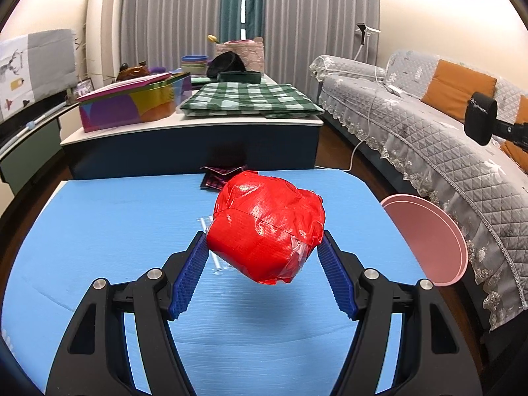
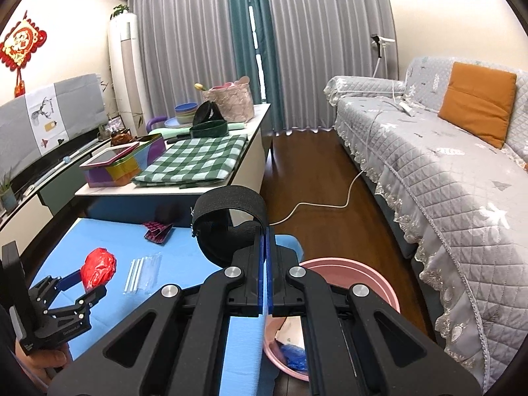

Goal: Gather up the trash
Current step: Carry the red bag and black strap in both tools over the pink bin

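A crumpled red plastic wad (image 1: 264, 227) hangs just above the blue table (image 1: 115, 231), with my left gripper (image 1: 263, 237) shut on it between its blue pads. The right wrist view shows the same red wad (image 2: 98, 270) in the left gripper (image 2: 90, 279), a hand below it. My right gripper (image 2: 266, 231) is shut, and a black elastic band (image 2: 227, 204) loops out from its tips above the pink basin (image 2: 363, 277). That band (image 1: 480, 117) also shows at the right edge of the left wrist view. The basin (image 1: 429, 241) stands off the table's right side.
A clear packet of white sticks (image 2: 142, 274) and a dark red patterned wrapper (image 2: 158, 229) lie on the blue table. Blue plastic and paper lie in the basin. A low table with a green checked cloth (image 2: 198, 158) stands behind, and a grey sofa (image 2: 445, 171) on the right.
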The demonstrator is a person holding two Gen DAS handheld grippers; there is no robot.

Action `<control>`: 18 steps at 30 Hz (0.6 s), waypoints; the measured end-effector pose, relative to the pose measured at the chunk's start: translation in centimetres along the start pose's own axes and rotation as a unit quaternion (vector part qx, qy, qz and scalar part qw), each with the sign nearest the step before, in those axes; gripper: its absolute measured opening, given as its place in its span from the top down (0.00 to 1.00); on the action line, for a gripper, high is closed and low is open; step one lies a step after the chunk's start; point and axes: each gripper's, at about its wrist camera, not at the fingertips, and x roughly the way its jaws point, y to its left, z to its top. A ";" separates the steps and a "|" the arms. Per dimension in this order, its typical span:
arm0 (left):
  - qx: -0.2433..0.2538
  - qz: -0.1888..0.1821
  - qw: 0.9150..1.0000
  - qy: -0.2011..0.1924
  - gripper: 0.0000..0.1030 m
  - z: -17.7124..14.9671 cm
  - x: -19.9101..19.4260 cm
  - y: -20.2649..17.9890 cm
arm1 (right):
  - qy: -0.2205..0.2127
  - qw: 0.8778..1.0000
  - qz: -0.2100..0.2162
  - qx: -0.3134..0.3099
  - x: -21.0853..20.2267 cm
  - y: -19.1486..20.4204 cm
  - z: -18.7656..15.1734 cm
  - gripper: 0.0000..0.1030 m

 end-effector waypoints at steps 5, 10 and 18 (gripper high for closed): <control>0.004 -0.007 1.000 0.000 0.36 0.1 0.2 -1.0 | 0.004 1.000 -0.008 0.010 0.3 -1.0 0.1 0.99; 0.009 -0.016 1.000 0.002 0.36 0.2 0.6 -2.1 | 0.006 1.000 -0.014 0.018 0.7 -1.7 -0.1 0.99; 0.012 -0.028 1.000 0.005 0.36 0.5 1.5 -3.7 | 0.010 0.999 -0.028 0.032 1.3 -3.2 0.0 0.99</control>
